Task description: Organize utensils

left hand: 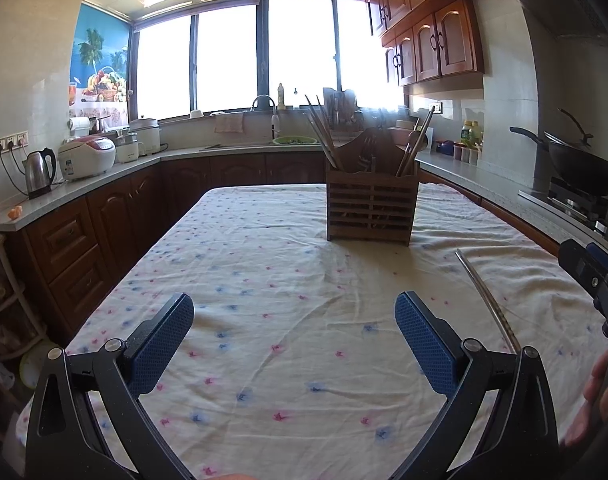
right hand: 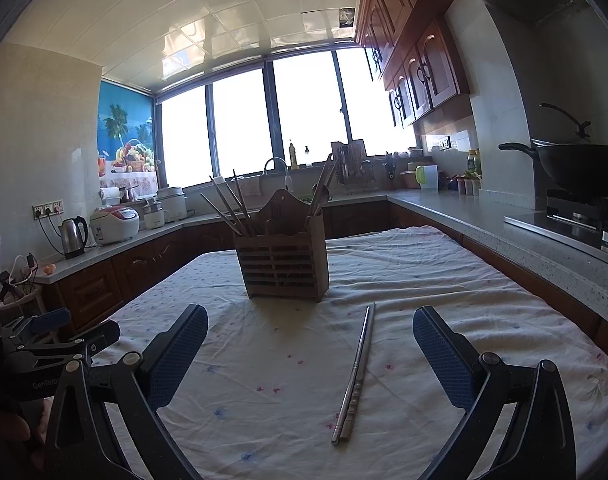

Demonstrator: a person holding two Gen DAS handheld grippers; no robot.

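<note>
Right tongs [right hand: 309, 356] gape wide and empty, like the left tongs [left hand: 294, 340]; the steel chopsticks [right hand: 353, 376] lie between their fingers, short of the holder [right hand: 284, 264]. Thin, stiff, slippery: grip mid-length.

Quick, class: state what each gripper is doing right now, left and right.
Left gripper: open, holding nothing.
Right gripper: open, holding nothing; the pair of steel chopsticks lies on the cloth between its fingers.

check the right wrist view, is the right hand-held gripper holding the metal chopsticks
No, the metal chopsticks lie flat on the tablecloth between the open, empty right hand-held gripper.
</note>
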